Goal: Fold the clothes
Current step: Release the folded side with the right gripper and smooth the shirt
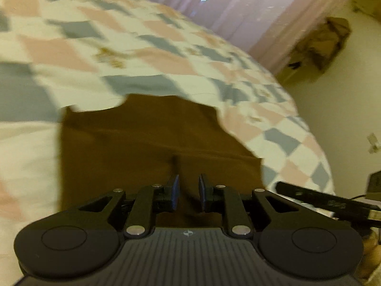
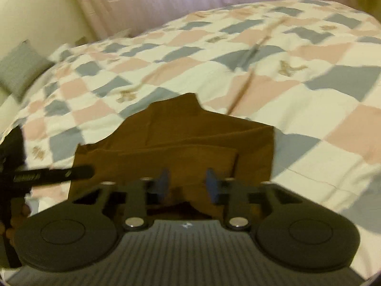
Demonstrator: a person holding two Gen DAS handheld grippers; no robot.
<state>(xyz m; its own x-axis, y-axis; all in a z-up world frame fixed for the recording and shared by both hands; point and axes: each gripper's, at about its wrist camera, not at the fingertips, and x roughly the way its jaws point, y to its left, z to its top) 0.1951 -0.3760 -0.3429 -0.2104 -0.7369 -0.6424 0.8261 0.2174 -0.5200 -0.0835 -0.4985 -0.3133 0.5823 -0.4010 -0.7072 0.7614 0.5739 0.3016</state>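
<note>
While both tongs (image 1: 188,191) (image 2: 188,183) tilt down, jaws parted, brown garment (image 1: 147,143) lies beneath.

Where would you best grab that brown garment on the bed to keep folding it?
Probably at its near edge, coming in low from the front. The brown garment lies flat on the quilt in folded layers, and that stacked near edge is the only raised lip for the right gripper to pinch.

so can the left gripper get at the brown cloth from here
Probably yes: the brown cloth lies flat on the quilt right ahead of the left gripper, its pads slightly apart with nothing pinched and nothing in between.
</note>
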